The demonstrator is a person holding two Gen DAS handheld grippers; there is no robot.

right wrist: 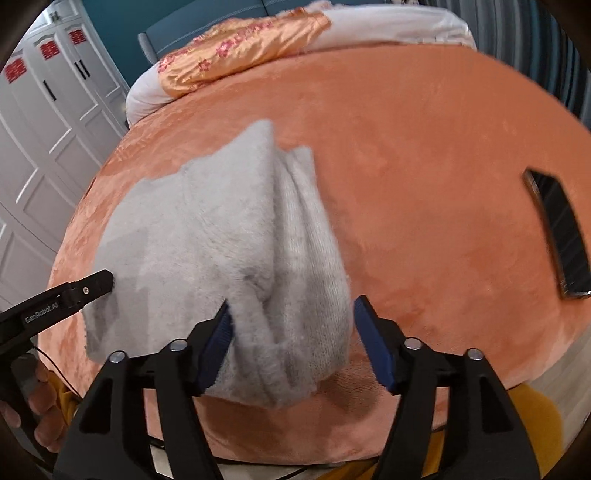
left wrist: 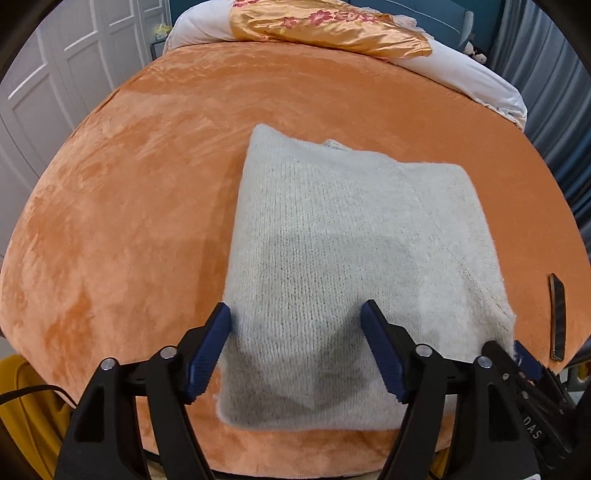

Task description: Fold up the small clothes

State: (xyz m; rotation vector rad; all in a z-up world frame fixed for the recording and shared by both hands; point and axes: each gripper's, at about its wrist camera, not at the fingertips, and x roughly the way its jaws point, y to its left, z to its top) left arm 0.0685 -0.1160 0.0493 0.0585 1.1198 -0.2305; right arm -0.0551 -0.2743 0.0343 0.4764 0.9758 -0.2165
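A light grey knitted garment (left wrist: pixel 332 258) lies folded into a rough rectangle on the orange plush bed cover (left wrist: pixel 147 184). My left gripper (left wrist: pixel 295 314) is open, its blue pads hovering over the garment's near left part. In the right wrist view the garment (right wrist: pixel 221 240) shows its layered right edge. My right gripper (right wrist: pixel 291 310) is open and straddles that near right corner without closing on it. The right gripper also shows at the left wrist view's lower right (left wrist: pixel 517 354). The left gripper shows at the right wrist view's left (right wrist: pixel 99 280).
A black phone (right wrist: pixel 557 236) lies on the cover to the right of the garment; it also shows in the left wrist view (left wrist: pixel 558 321). An orange floral quilt (left wrist: pixel 325 26) and white bedding (left wrist: pixel 461 74) sit at the far end. White wardrobe doors (right wrist: pixel 44 129) stand left.
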